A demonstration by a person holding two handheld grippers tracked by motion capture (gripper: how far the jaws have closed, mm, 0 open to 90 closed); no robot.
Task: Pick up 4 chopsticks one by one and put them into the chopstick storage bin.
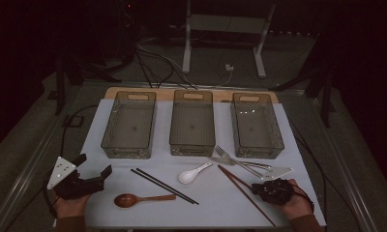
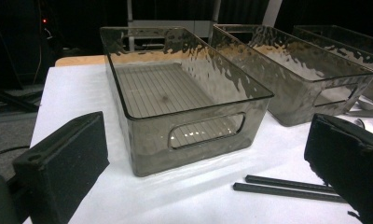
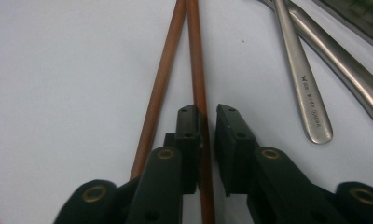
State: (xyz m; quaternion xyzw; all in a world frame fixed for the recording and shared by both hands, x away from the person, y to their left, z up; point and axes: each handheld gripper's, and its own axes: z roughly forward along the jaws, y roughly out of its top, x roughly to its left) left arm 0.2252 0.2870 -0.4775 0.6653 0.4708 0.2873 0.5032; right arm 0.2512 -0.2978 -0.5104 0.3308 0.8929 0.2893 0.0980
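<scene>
Two brown chopsticks point(image 1: 237, 186) lie crossed on the white table cover at the right. My right gripper point(image 1: 271, 189) points down over their near ends. In the right gripper view its jaws point(image 3: 207, 112) stand narrowly open around one brown chopstick point(image 3: 194, 56), which touches the left jaw, with a thin gap at the right jaw. The other brown chopstick point(image 3: 163, 79) runs outside, under the left jaw. My left gripper point(image 1: 94, 165) rests at the near left, wide open and holding nothing, facing the left bin point(image 2: 142, 154).
Three smoky clear bins point(image 1: 129, 153) point(image 1: 192, 151) point(image 1: 259, 153) stand in a row at the back. Black chopsticks point(image 1: 165, 186), a wooden spoon point(image 1: 133, 199) and a white spoon point(image 1: 194, 173) lie in front. A metal fork and knife point(image 1: 240, 162) lie beside the brown chopsticks.
</scene>
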